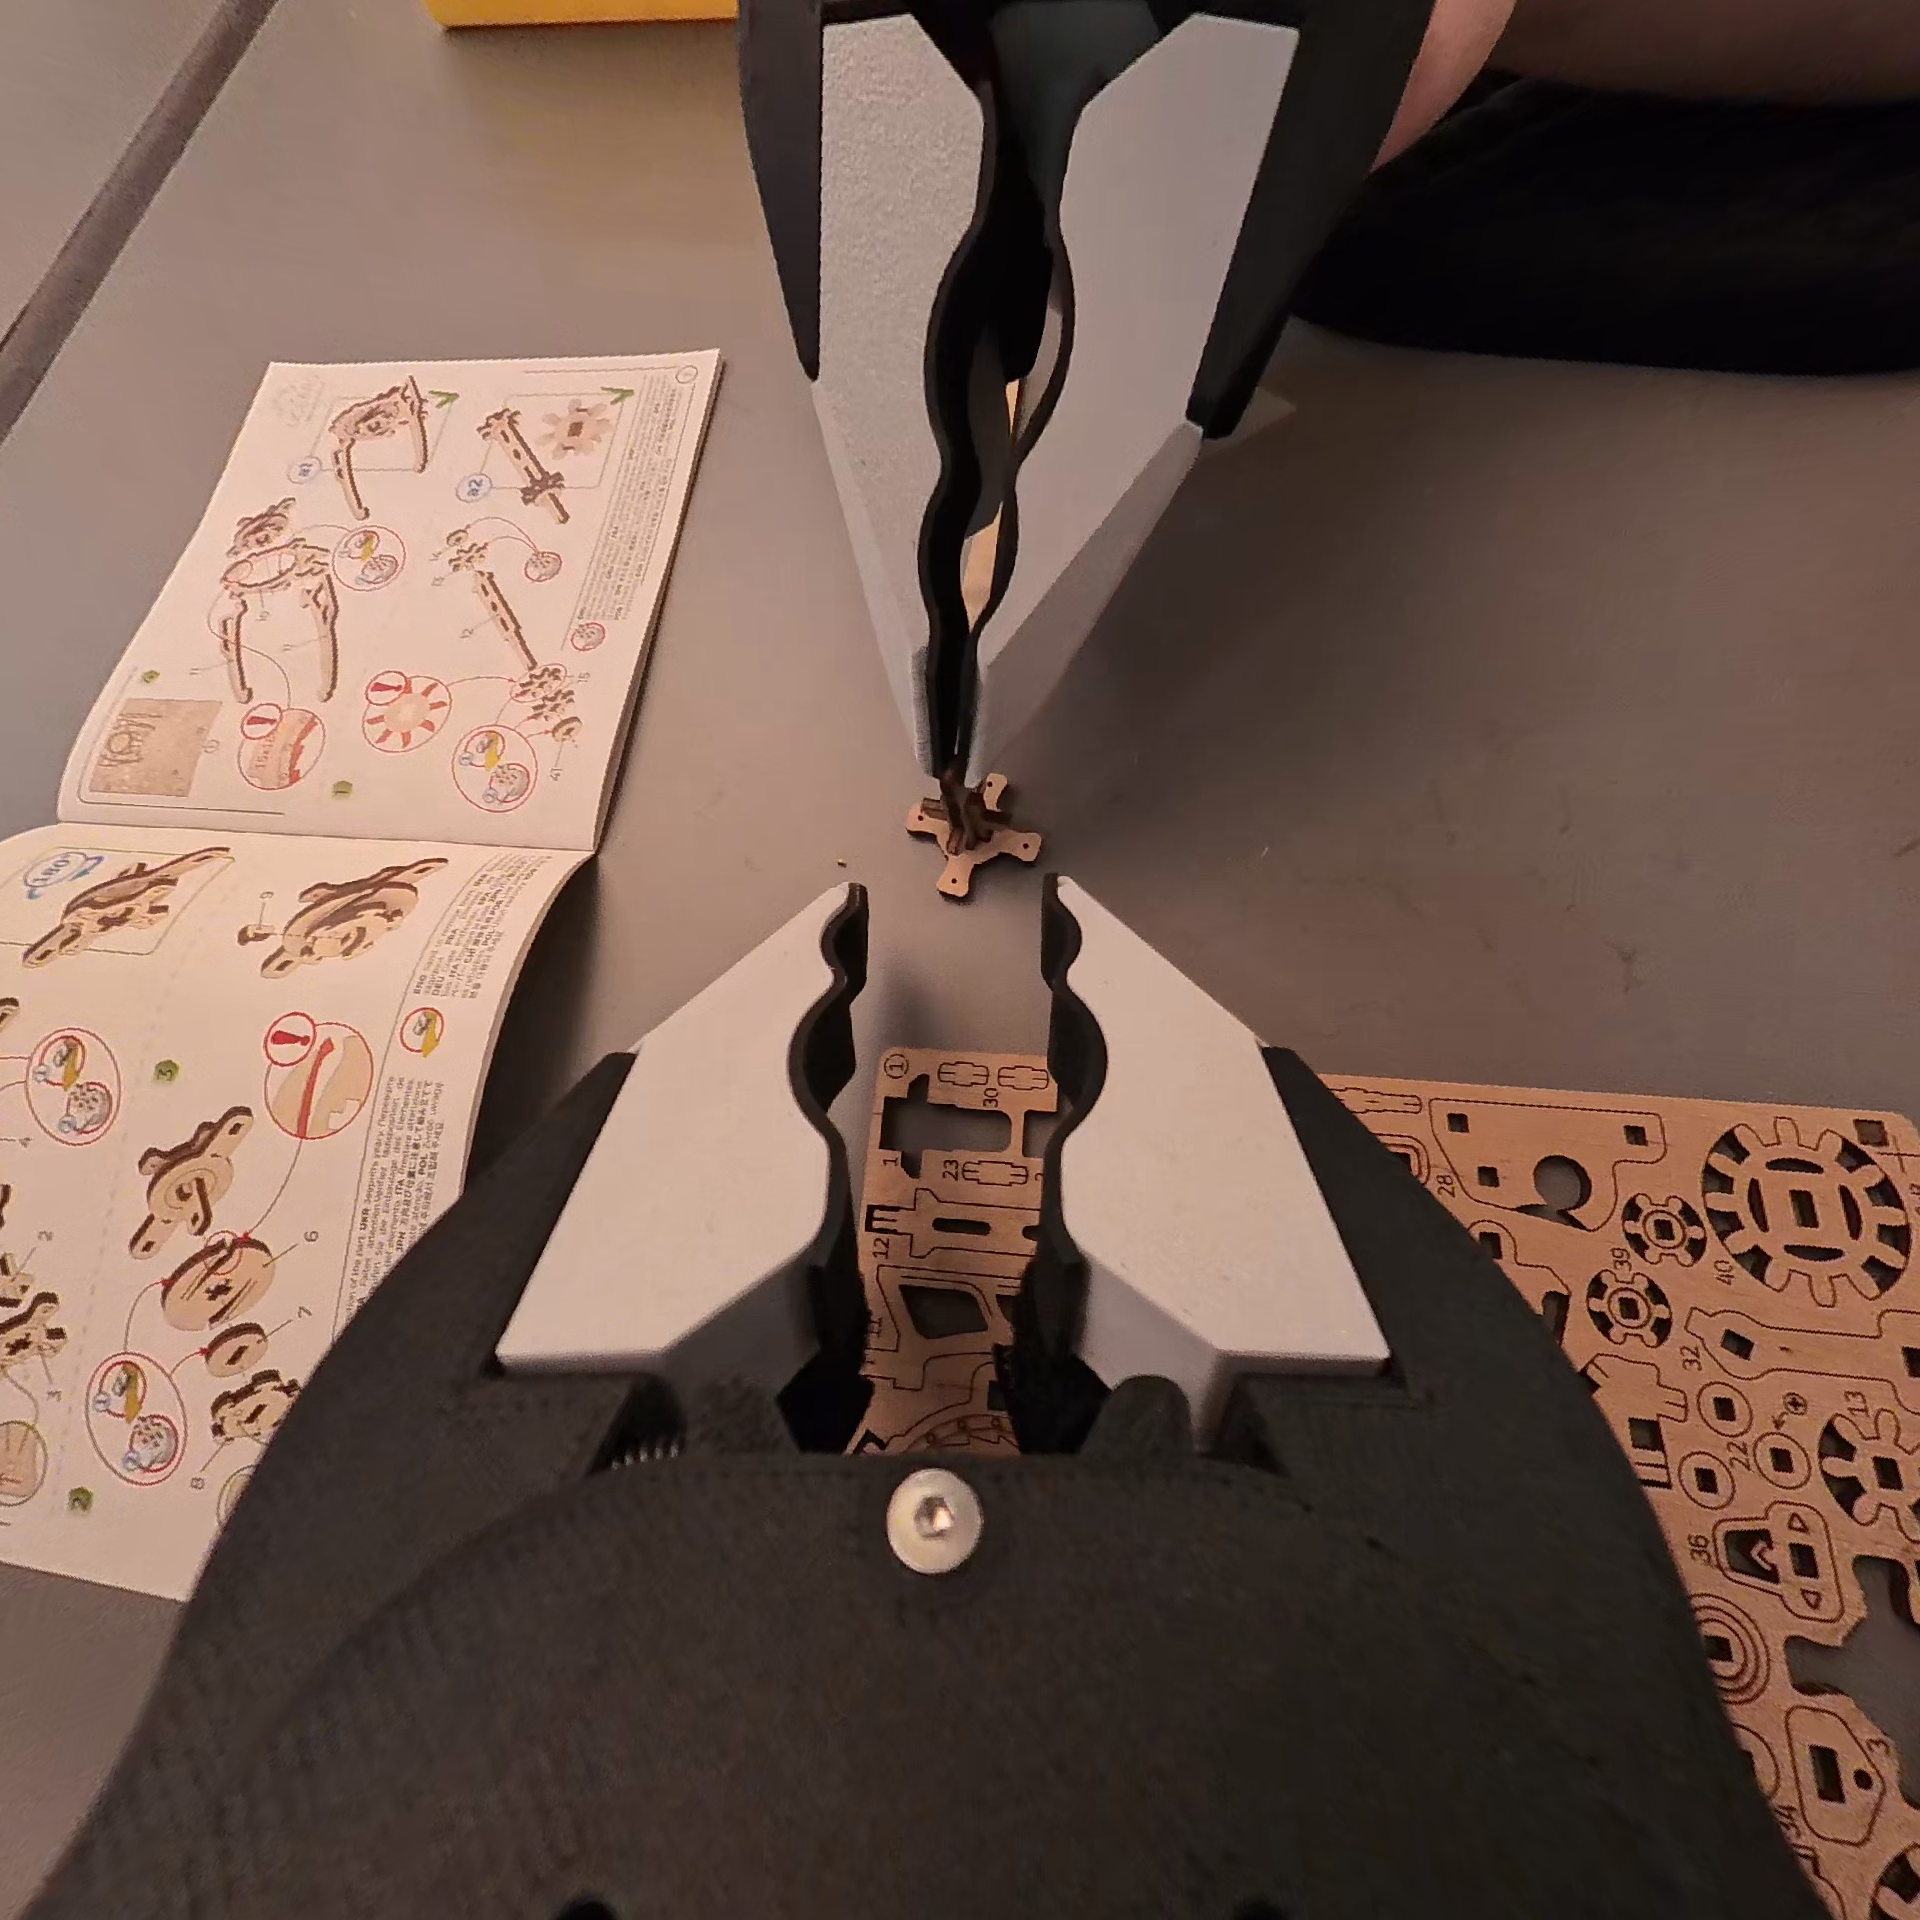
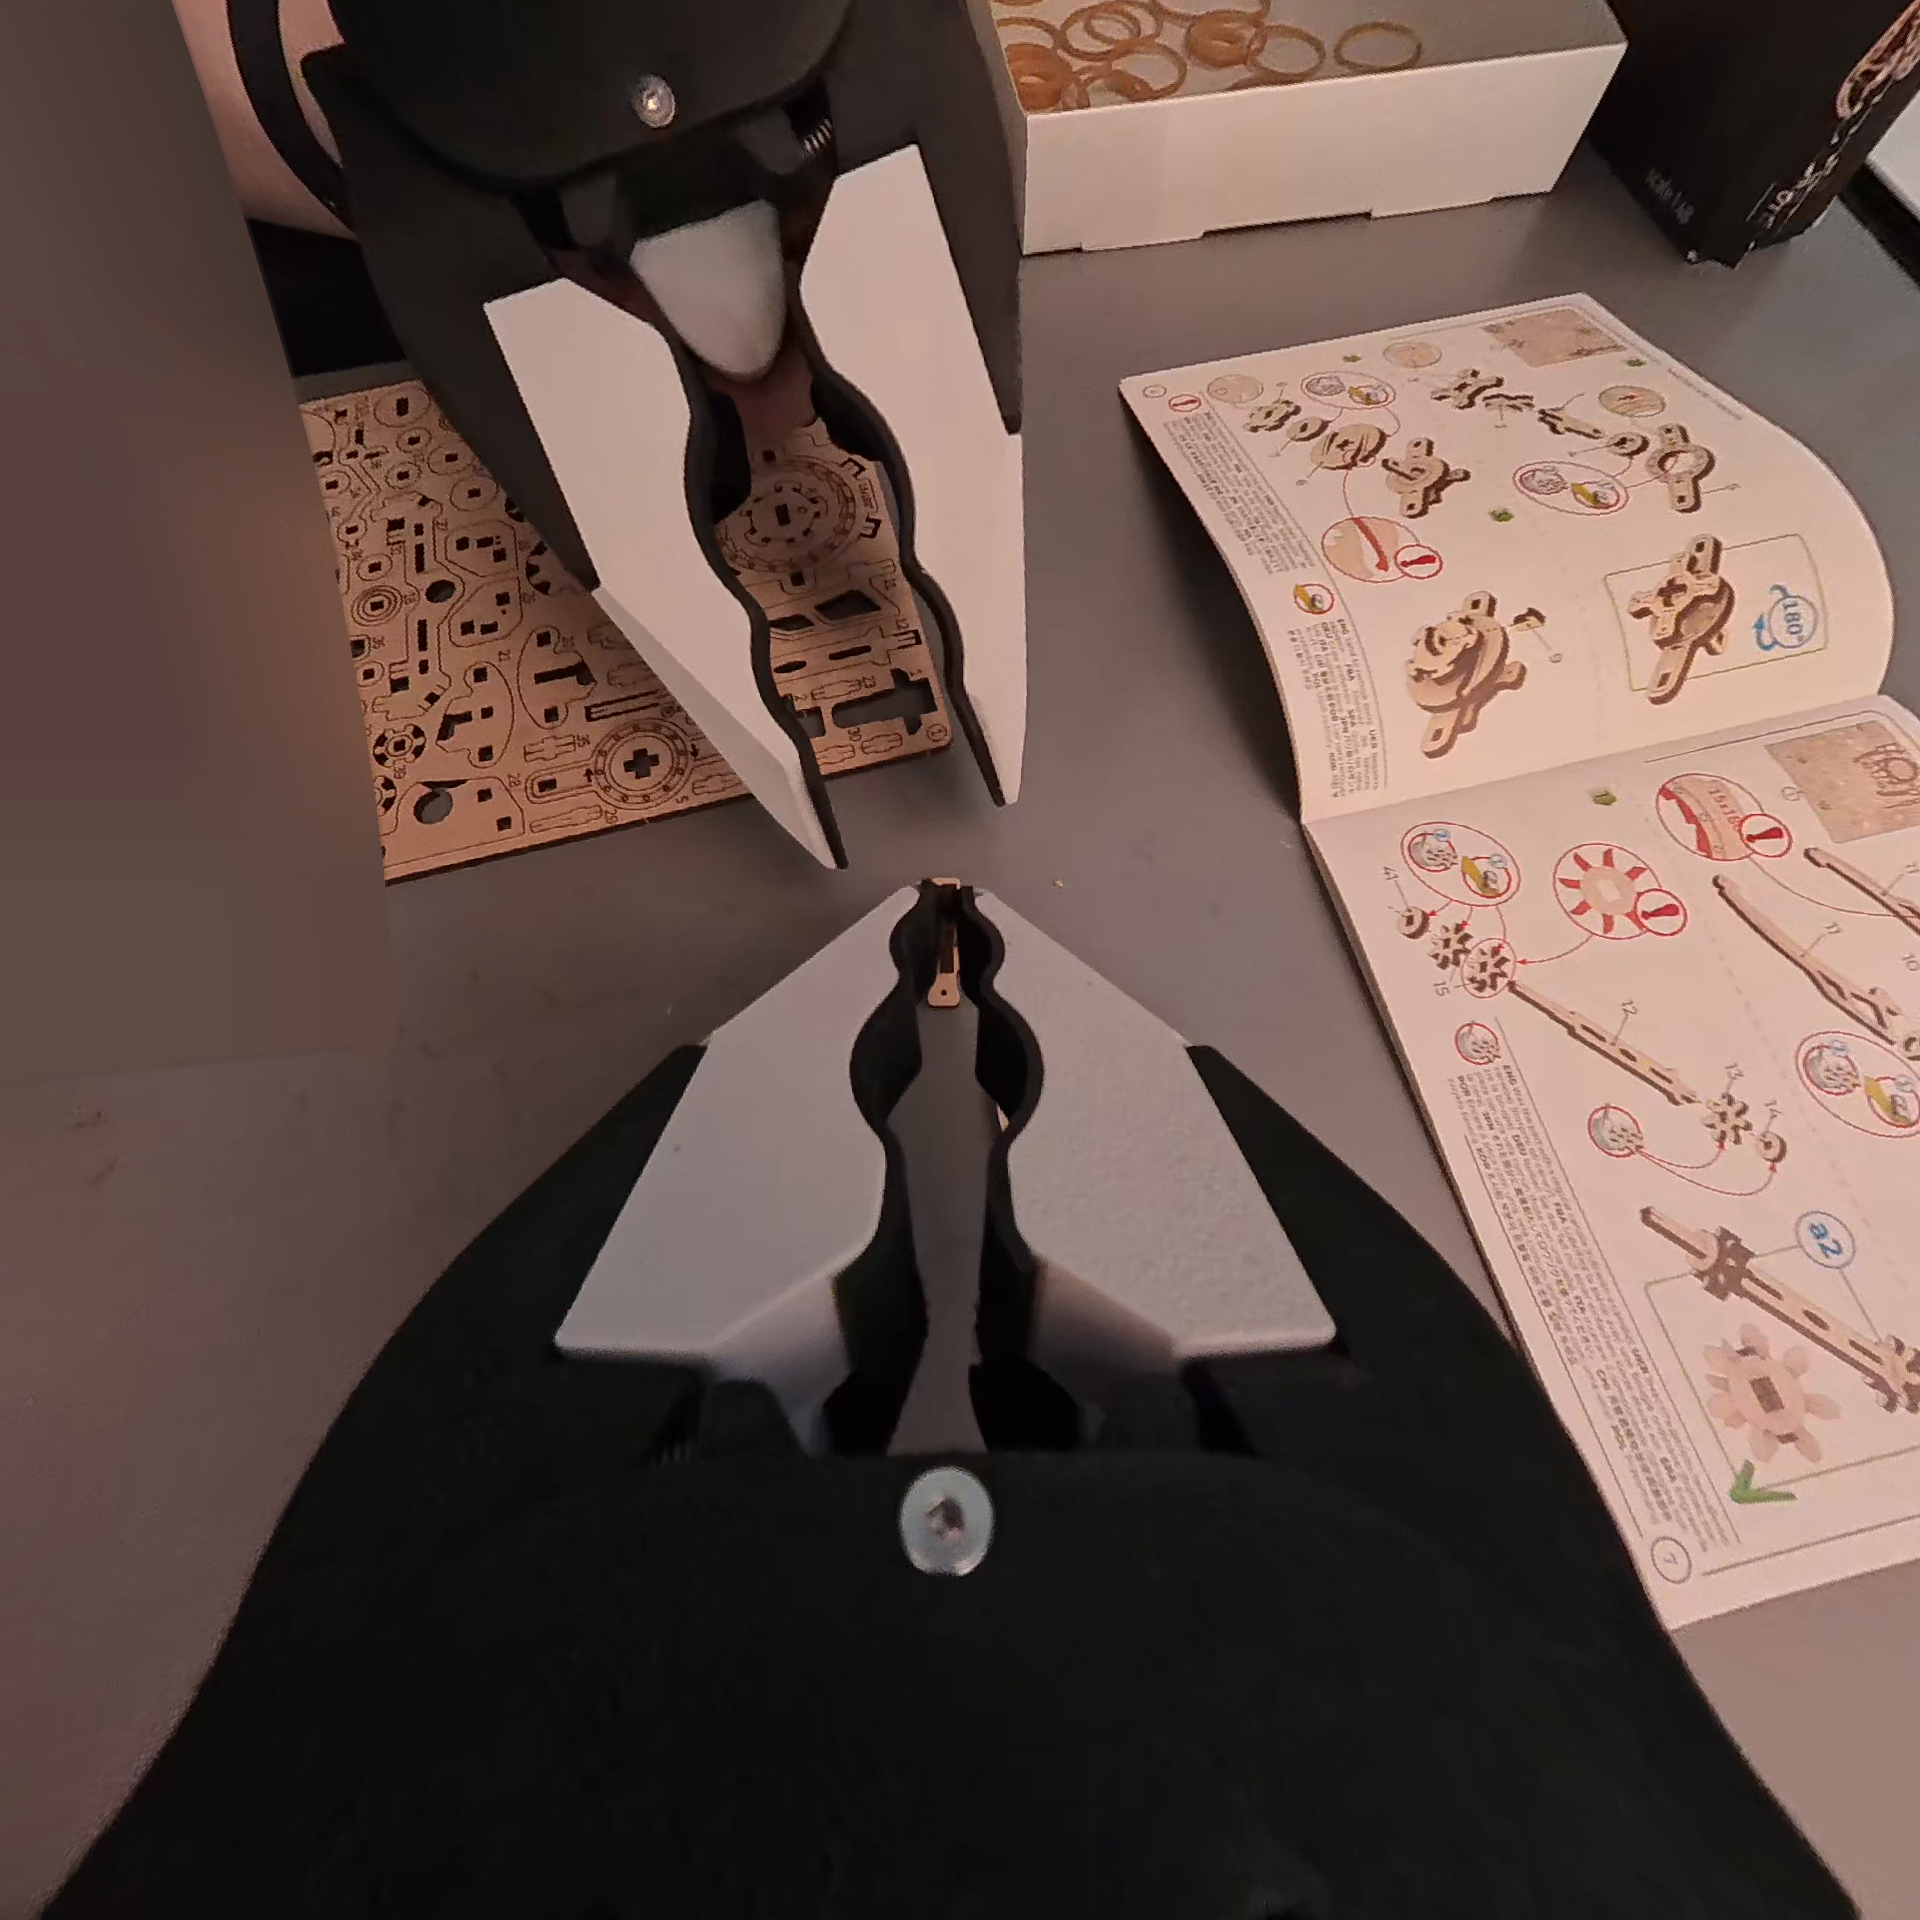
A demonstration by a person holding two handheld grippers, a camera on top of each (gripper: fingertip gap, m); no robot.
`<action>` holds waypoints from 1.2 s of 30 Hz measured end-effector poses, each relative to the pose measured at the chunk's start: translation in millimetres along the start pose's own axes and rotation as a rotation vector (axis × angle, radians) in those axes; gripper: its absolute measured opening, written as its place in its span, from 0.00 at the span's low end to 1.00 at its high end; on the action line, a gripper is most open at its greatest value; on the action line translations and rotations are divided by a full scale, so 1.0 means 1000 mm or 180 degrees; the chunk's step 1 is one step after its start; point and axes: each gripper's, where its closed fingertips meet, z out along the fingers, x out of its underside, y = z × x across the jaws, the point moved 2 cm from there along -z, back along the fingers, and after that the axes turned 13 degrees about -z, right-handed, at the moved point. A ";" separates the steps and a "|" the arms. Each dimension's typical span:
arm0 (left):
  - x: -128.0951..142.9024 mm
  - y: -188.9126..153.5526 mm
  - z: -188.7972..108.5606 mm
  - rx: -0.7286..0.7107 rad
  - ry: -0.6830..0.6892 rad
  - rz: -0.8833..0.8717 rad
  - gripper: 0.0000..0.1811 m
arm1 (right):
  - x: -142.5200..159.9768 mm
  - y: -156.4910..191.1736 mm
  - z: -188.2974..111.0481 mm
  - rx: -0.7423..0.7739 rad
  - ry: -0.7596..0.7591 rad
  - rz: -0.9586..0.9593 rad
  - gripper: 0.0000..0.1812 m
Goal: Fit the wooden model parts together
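My right gripper is shut on a thin wooden strip, held upright between its fingertips. In the left wrist view the right gripper comes down from the top, and the strip's end stands in the middle of a small cross-shaped wooden part lying flat on the grey table. My left gripper is open and empty, its fingertips just short of the cross part on either side. It also shows in the right wrist view, facing my right gripper. The cross part is hidden in the right wrist view.
A laser-cut wooden parts sheet lies under my left gripper. An open instruction booklet lies beside it. A white box of rubber rings and a black box stand behind. A dark sleeve rests nearby. My two grippers' fingertips are within a few centimetres of each other.
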 end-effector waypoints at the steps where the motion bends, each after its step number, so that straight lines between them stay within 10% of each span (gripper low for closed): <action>1: 0.000 0.000 0.000 0.0000 -0.0001 0.0001 0.17 | 0.000 0.000 0.000 0.0003 0.0005 -0.0007 0.00; 36: -0.007 0.017 -0.012 -0.0011 -0.0142 -0.0209 0.18 | -0.006 0.004 0.010 0.0102 0.0352 0.0175 0.01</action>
